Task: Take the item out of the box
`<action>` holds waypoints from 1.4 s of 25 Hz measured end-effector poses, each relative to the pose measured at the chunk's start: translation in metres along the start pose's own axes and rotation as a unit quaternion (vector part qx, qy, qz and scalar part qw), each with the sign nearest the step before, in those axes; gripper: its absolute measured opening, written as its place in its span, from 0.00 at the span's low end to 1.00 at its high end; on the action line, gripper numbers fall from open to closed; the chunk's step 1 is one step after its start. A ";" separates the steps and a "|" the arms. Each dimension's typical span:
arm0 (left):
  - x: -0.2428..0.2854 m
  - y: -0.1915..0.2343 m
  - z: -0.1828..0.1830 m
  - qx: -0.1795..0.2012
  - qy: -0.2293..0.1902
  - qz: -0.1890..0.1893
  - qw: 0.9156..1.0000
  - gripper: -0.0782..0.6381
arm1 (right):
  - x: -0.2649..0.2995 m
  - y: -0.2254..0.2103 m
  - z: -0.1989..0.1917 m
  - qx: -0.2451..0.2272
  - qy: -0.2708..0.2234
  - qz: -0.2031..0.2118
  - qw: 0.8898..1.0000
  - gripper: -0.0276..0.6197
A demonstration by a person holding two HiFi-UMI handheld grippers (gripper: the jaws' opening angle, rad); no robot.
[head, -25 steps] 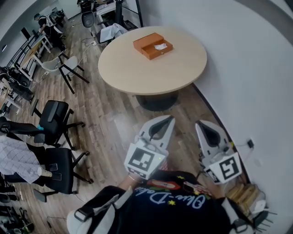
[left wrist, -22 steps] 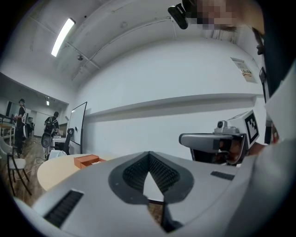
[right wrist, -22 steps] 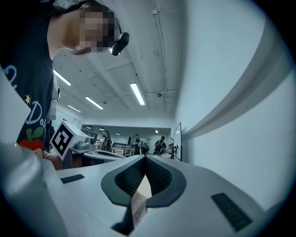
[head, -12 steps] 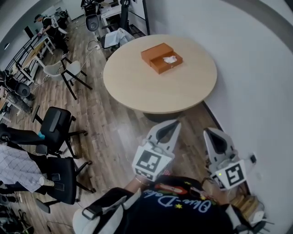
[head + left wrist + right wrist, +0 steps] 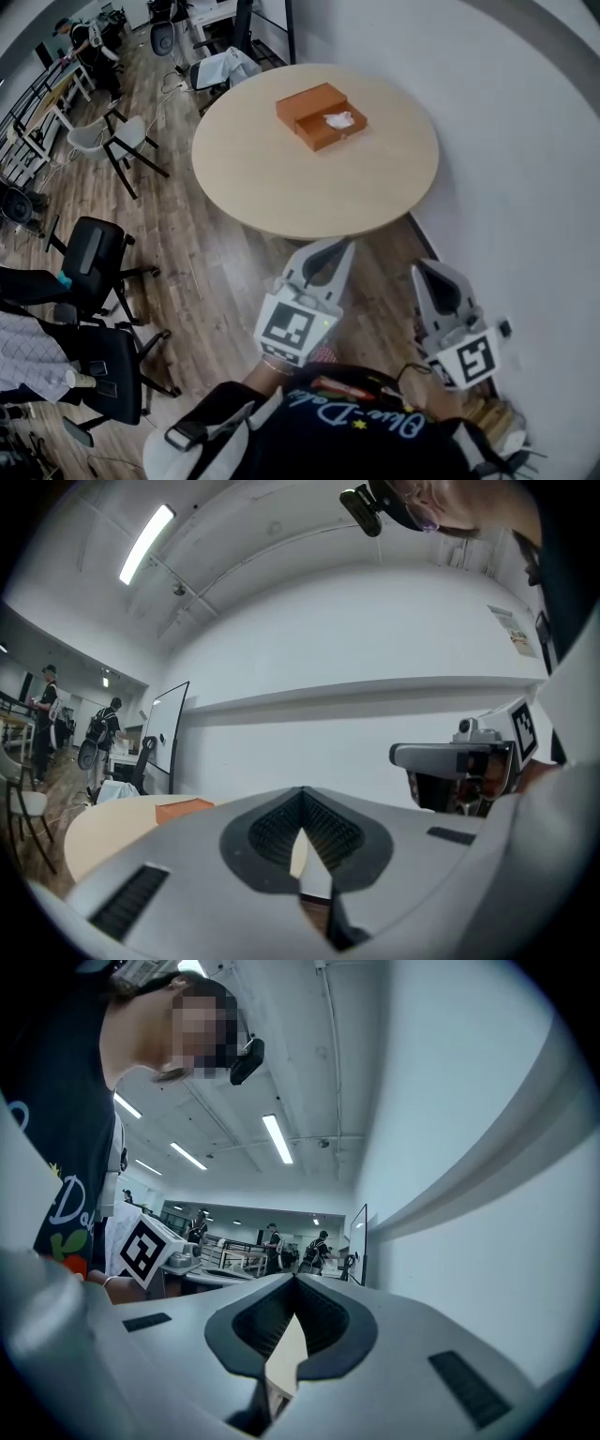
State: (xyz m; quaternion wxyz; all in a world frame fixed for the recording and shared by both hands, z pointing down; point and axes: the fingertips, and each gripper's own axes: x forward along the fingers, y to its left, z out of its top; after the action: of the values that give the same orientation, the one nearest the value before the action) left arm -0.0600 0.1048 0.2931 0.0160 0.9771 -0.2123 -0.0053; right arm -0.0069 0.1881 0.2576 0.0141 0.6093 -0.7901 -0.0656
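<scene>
Wood-plank office flooring is being looked down on from the head view, with a round pale table standing beside a white wall and black chairs off to the left. An orange box is lying open on the far part of the table, and the white item is resting inside its open half. Both tools are being held low, close to the person's body and well apart from the table. The left gripper is being shown in its own view with jaws clenched together, only a thin sliver of light between the ribbed pads and nothing gripped. The right gripper is likewise being shown closed and empty. The step in hand is judged to be the approach, since nothing is being touched yet. For the next move, the table is to be reached first. One gripper's jaws are then to be opened and lowered over the white item, while the box may need steadying by the other so that it is not dragged along.
</scene>
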 end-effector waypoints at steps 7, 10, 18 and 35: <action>-0.018 -0.013 -0.014 -0.003 0.019 0.019 1.000 0.09 | -0.023 -0.008 -0.011 0.024 -0.006 -0.010 1.000 0.04; -0.015 -0.016 -0.024 -0.013 0.027 0.018 0.999 0.09 | -0.027 -0.010 -0.013 0.027 -0.008 -0.011 1.000 0.04; 0.029 -0.018 -0.007 0.007 0.011 -0.021 1.000 0.09 | -0.016 -0.035 -0.006 0.016 -0.011 -0.022 1.000 0.04; 0.048 0.037 0.004 0.004 -0.007 -0.043 0.999 0.09 | 0.049 -0.044 0.002 -0.014 -0.005 -0.038 0.999 0.04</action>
State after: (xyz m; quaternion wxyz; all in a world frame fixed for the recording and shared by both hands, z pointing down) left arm -0.0316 0.0508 0.2900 0.0103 0.9853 -0.1702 -0.0120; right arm 0.0228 0.1300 0.2478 0.0163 0.6384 -0.7653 -0.0807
